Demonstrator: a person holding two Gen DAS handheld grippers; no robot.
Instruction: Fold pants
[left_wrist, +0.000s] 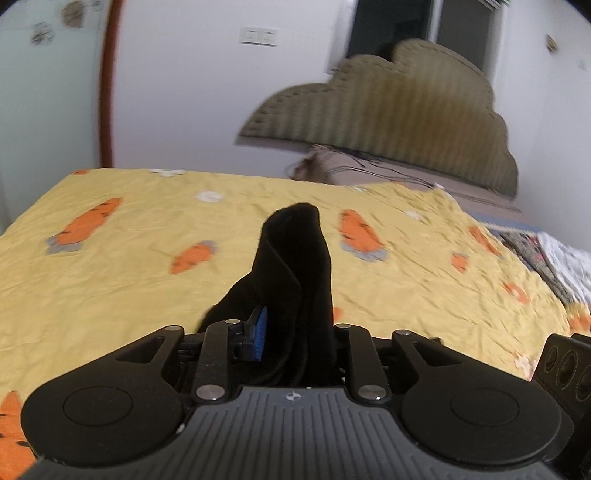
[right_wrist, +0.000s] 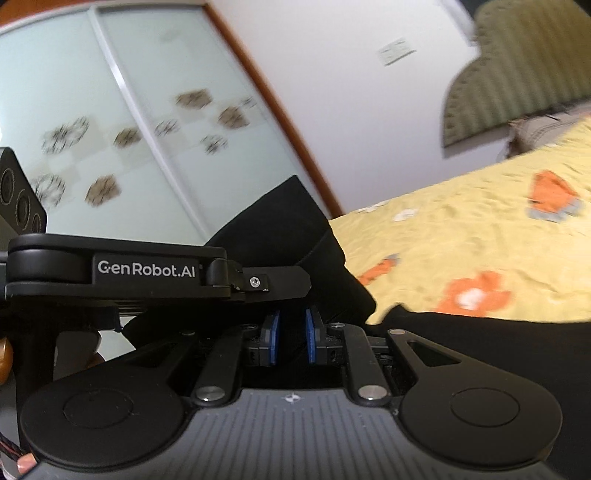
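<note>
We are pinching the black pants (left_wrist: 295, 280) in our left gripper (left_wrist: 291, 332), its blue pads (left_wrist: 260, 334) pressed together on a bunched fold of the cloth. The fabric is rising straight ahead of the fingers as a dark, twisted peak, held above the bed. Beyond it, the yellow bedspread (left_wrist: 129, 295) with orange carrot prints is stretching out below and ahead, with an olive scalloped headboard (left_wrist: 399, 110) against the white wall further off to the right.

Our right gripper (right_wrist: 291, 338) is also clamping the pants (right_wrist: 288, 236), its two blue pads (right_wrist: 274, 338) closing on a strip of black cloth between them. More of the garment is draping down to the right of this gripper over the bedspread (right_wrist: 461, 229). The left gripper's body (right_wrist: 118, 271) is sitting just beside it on the left, and a frosted sliding door (right_wrist: 92, 92) is standing behind.
</note>
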